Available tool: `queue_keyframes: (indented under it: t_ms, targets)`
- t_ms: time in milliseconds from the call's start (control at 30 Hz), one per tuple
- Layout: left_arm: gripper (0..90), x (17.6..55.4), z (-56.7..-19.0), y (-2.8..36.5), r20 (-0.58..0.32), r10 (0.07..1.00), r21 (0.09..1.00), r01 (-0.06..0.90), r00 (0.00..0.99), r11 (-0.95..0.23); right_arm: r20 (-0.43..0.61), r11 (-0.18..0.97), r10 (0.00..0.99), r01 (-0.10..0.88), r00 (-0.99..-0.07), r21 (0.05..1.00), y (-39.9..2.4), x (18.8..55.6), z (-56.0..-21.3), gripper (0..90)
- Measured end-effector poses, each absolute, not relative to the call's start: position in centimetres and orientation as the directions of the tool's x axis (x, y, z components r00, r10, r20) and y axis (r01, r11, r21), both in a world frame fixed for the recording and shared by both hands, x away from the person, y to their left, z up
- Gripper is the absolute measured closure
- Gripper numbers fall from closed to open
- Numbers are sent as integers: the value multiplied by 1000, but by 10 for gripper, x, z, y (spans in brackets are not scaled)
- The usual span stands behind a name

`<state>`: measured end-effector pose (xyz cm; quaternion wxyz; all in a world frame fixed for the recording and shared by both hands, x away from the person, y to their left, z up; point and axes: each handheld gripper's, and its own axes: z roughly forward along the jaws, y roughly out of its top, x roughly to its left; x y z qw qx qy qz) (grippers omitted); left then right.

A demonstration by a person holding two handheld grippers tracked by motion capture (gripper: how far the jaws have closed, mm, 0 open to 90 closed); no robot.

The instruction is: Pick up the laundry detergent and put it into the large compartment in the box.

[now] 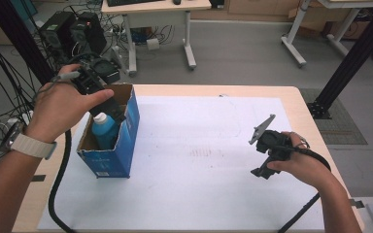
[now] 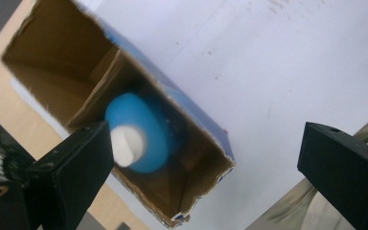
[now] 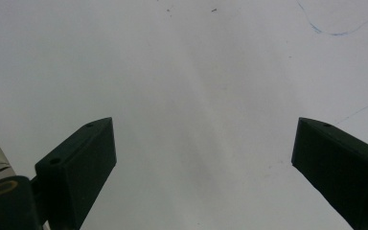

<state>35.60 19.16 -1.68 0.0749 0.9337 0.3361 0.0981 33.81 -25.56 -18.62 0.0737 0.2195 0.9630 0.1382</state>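
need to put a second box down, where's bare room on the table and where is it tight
The white sheet is bare between the blue box and the right hand-held gripper, and along the near edge. It is tight at the left: the left hand-held gripper hangs open over the box, above the blue bottle.

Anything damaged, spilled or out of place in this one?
Only minor things. The blue cardboard box has a ragged, torn top rim, clearest in the left gripper view. The white sheet carries a faint reddish smudge near its middle. The blue bottle stands inside the box; no spill visible.
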Motion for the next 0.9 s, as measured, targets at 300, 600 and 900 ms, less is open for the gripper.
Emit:
queue_keyframes:
  t_ms: [300,600,900]
  targets:
    - [48,342,-27,145,166,467,153,445,868,-882,-85,860,457,416,-885,296,-257,333,-184,79]
    - [51,323,-44,100,101,220,99,210,970,-973,-92,858,464,421,-881,293,-254,332,-181,78]
    - [55,307,-72,62,74,91,69,86,993,-994,-104,858,466,419,-879,296,-248,328,-177,78]
